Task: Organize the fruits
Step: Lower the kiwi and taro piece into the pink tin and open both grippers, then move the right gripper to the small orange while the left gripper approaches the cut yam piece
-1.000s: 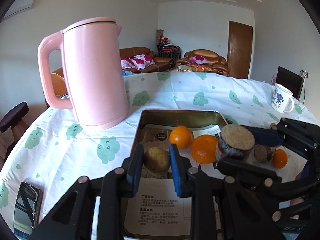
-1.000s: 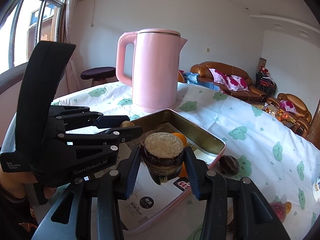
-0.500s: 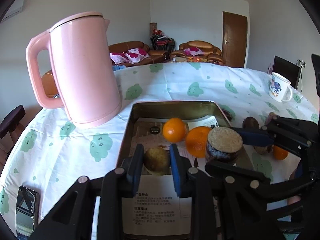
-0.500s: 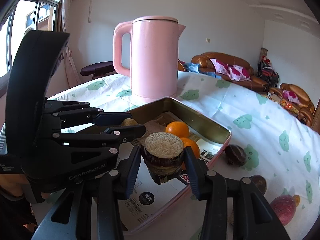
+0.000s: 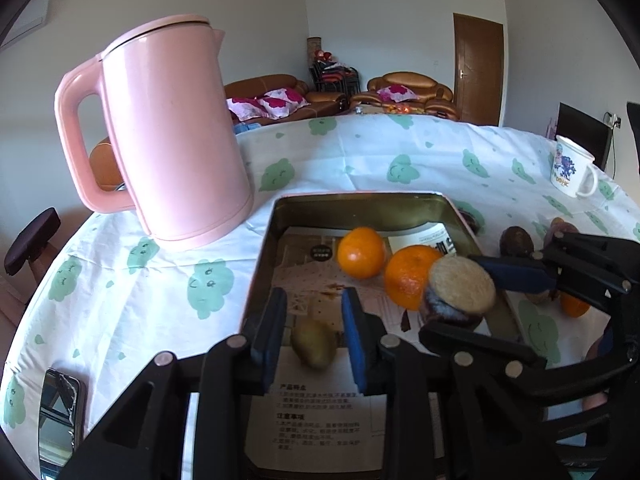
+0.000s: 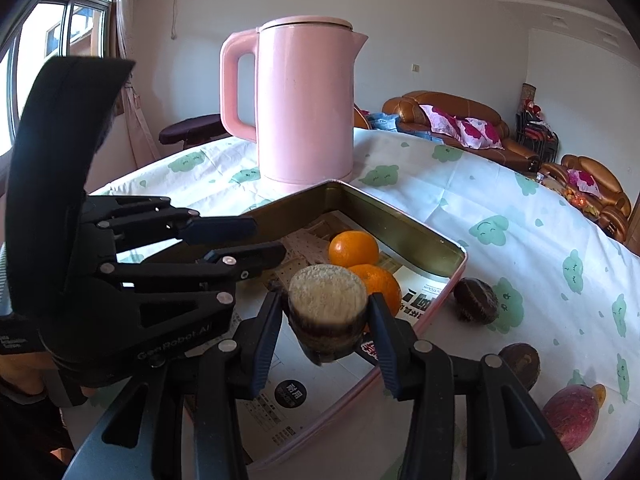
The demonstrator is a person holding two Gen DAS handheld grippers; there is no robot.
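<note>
A shallow metal tin [image 5: 360, 200] lined with printed paper holds two oranges [image 5: 360, 252]. My left gripper [image 5: 313, 312] hovers over its near part with jaws opening. A brownish kiwi [image 5: 314, 344] sits low between the blue pads, clear of both, and looks blurred. My right gripper [image 6: 327, 320] is shut on a dark-skinned fruit piece [image 6: 327, 304] with a beige cut face, held just above the tin's right side [image 6: 400, 224], near the oranges [image 6: 353, 248]. That piece [image 5: 458, 290] also shows in the left wrist view.
A tall pink kettle [image 5: 172, 132] stands close behind the tin's left corner. Dark round fruits [image 6: 476, 300] and a reddish one [image 6: 572, 412] lie on the cloth to the tin's right, with a small orange [image 5: 574, 306]. A mug [image 5: 572, 168] stands far right; a phone [image 5: 60, 412] lies near left.
My left jaws have parted and the kiwi has slipped lower between them. The right gripper still holds the cut fruit piece in much the same place.
</note>
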